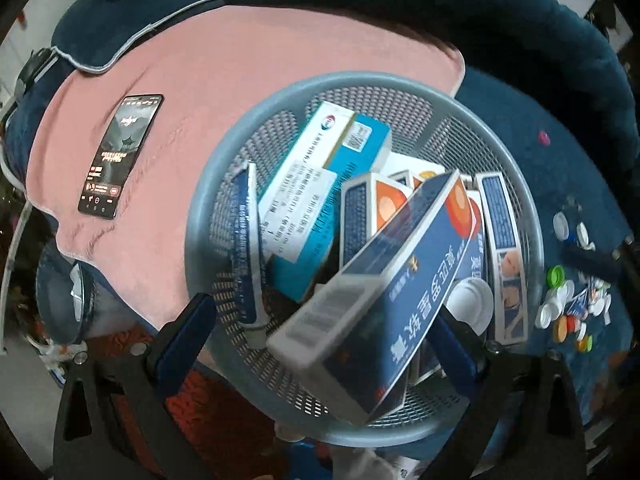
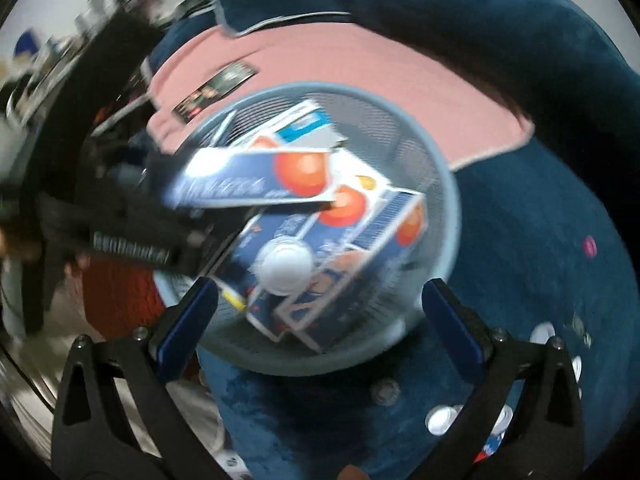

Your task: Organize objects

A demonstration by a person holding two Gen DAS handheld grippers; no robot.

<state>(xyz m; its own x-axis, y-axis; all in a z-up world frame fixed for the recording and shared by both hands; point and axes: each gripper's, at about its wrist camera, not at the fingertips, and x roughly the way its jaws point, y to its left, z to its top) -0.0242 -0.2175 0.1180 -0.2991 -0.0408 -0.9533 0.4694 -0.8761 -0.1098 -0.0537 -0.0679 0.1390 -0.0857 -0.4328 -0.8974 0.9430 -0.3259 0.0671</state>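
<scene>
A round blue mesh basket (image 1: 400, 92) (image 2: 440, 184) sits on a dark blue plush seat and holds several medicine boxes. Among them are a teal-and-white box (image 1: 304, 196) and blue boxes with orange circles (image 2: 344, 276). A white cap (image 1: 470, 296) (image 2: 284, 264) lies among them. My left gripper (image 1: 322, 308) hangs open over the basket. A blue box (image 1: 384, 276) (image 2: 256, 184) lies tilted between its fingers, clear of the left finger (image 1: 188, 332). My right gripper (image 2: 320, 284) is open above the basket's near rim, with nothing in it.
A phone (image 1: 120, 156) (image 2: 216, 88) with its screen lit lies on a pink towel (image 1: 280, 52) left of the basket. Several loose bottle caps (image 1: 568, 304) are scattered on the blue seat to the right. A cushioned backrest (image 1: 480, 8) curves behind.
</scene>
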